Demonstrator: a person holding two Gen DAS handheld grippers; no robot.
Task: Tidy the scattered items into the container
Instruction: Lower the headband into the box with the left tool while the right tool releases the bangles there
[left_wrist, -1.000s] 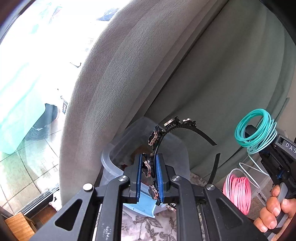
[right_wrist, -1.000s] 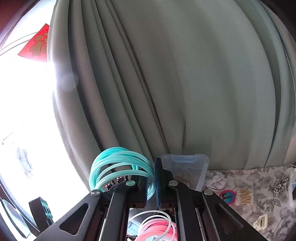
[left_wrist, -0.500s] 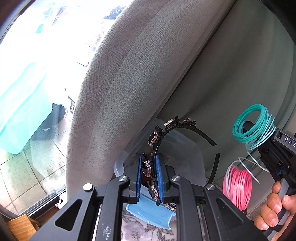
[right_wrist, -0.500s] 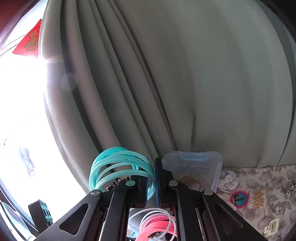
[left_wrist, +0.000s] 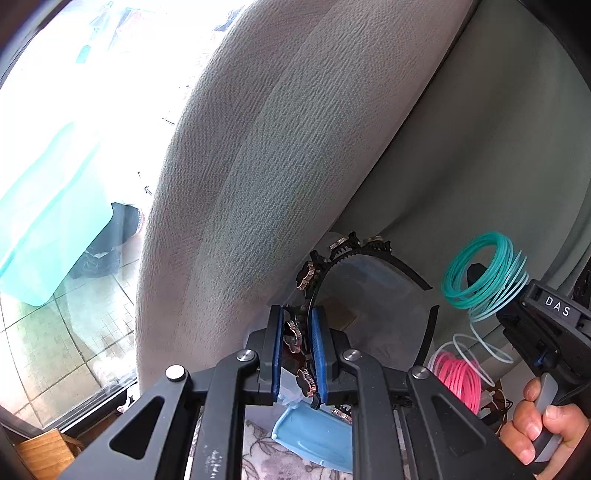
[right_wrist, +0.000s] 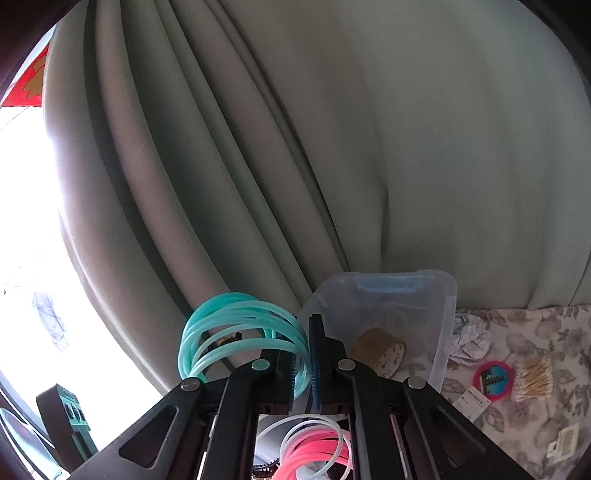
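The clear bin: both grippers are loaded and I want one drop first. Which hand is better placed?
Right, probably. Its gripper, shut on the teal cord, faces the bin's open mouth. The left gripper's headband looks wider and awkward.

Black left gripper (left_wrist: 297, 350), blue pads (silver screws), possibly ribbed

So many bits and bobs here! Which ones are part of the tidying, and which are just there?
Part of the job:
- black toothed headband with flower charms, in left tongs
- teal plastic cord coil, in right tongs
- clear plastic container
- cotton swab bundle

Just there:
- grey-green curtain
- floral tablecloth
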